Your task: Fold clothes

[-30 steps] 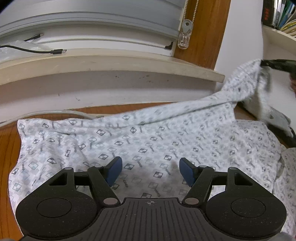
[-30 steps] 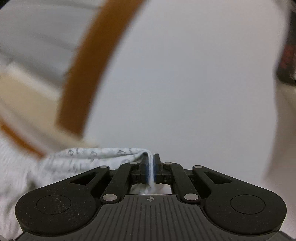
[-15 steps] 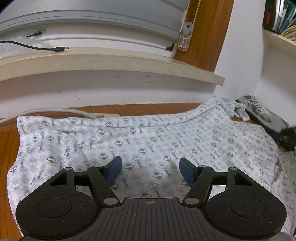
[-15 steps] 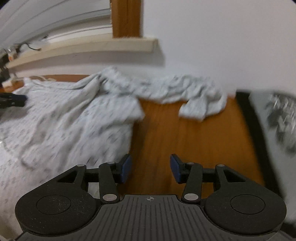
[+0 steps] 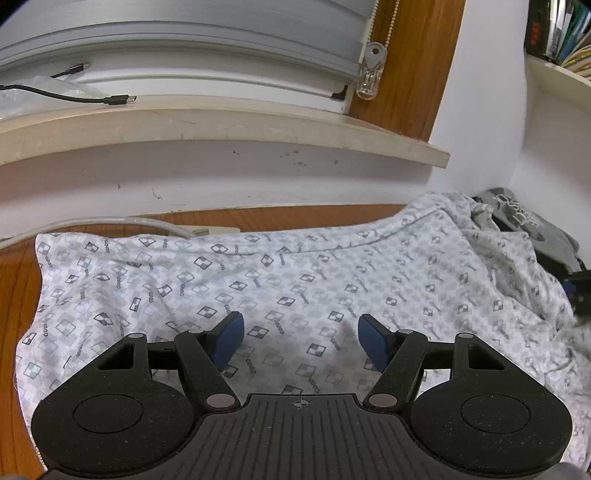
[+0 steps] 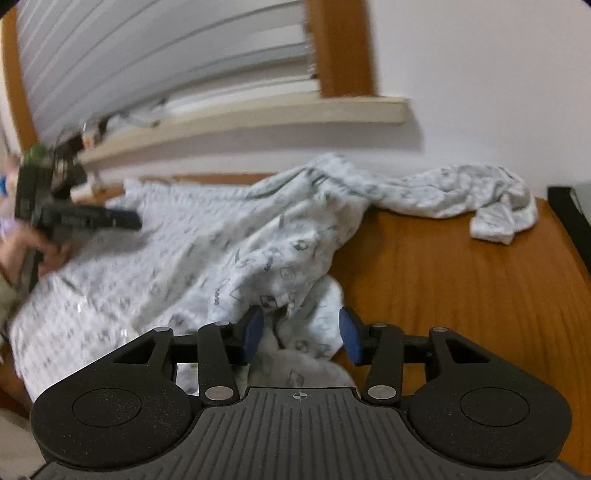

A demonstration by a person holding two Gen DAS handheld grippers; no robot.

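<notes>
Right gripper (image 6: 301, 334), earlier clamped on the shirt (image 6: 207, 251), now stands apart above its crumpled edge.

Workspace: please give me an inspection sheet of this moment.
Surface: wooden table, partly bare.
Job's things: patterned white shirt spread out, sleeve rumpled near the wall.
Clutter: grey cloth at the right.
Grippers: left tongs open above the shirt; right tongs open, just opened, a shirt edge between them unpressed.
Cables: black cable on the windowsill; white cable on the table.
Surroundings: blinds, books.
</notes>
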